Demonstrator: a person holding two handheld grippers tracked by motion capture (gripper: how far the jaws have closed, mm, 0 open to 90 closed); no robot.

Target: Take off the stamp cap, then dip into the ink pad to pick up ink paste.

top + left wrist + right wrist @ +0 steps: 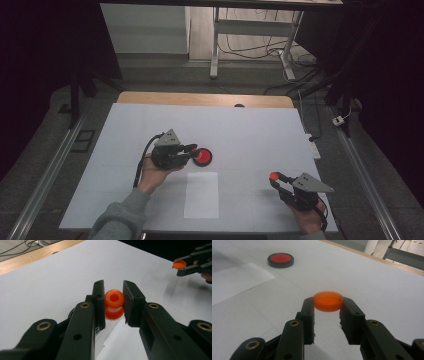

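Both black jaws of the left gripper stand narrowly apart, pressed against an orange spool-shaped piece with a hole in its top. Right gripper is clamped on a shallow orange cap, held above the white table near its right edge. 1 red disc in a black rim lies mid-table, beside a white paper sheet. Open surface surrounds both tools; contents of the cap cannot be told.

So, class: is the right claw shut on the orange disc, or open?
Shut on it: the right claw has both jaws pressed against the orange disc, holding it above the table.
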